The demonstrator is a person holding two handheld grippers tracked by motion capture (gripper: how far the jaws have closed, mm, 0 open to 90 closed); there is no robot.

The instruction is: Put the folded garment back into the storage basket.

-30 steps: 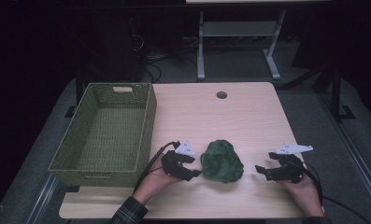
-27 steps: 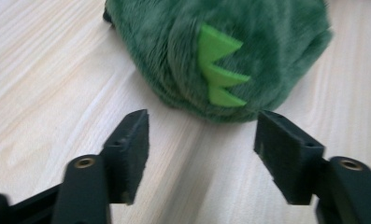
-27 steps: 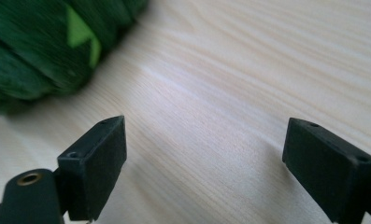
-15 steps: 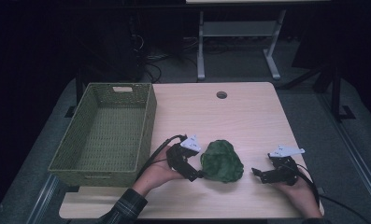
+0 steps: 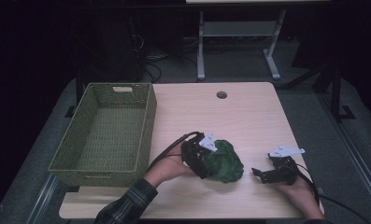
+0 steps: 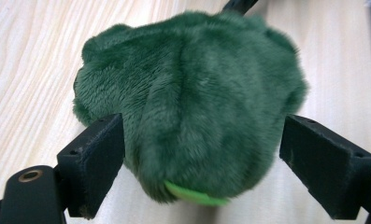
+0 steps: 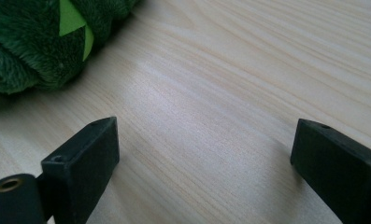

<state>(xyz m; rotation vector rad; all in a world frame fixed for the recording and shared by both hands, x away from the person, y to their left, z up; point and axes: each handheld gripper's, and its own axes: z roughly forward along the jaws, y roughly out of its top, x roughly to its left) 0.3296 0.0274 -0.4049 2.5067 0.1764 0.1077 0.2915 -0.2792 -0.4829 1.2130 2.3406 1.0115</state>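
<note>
Currently the left gripper [image 5: 206, 169] sits at the near-left side of the plush [image 5: 224, 161], a dark green furry lump lying on the table [image 5: 248, 116]. Its jaws stand spread wide and have just been opening; the plush lies between them. Along that gripper's own camera, the plush [image 6: 188, 107] bulges out between the two black jaws. The left jaw lies against the fur without squeezing it, and the right jaw stands just clear of the fur. A bright green patch [image 6: 195, 196] shows at the plush's near lower edge, close to the camera. The grip is released: the plush rests on the wood by its own weight.

The right gripper [image 5: 260, 173] rests low over the table, well to the right of the plush and apart from it. Its jaws are likewise spread, with bare wood between them. Along its own camera, the plush [image 7: 29, 51] lies ahead and to the left of the left jaw, beyond the fingertips, with a bright green tag [image 7: 73, 23] on the facing side.

A green woven basket [image 5: 146, 135] stands on the table to the left of the left gripper, beyond the hand [image 5: 167, 169] that holds it, separate from the plush
</note>
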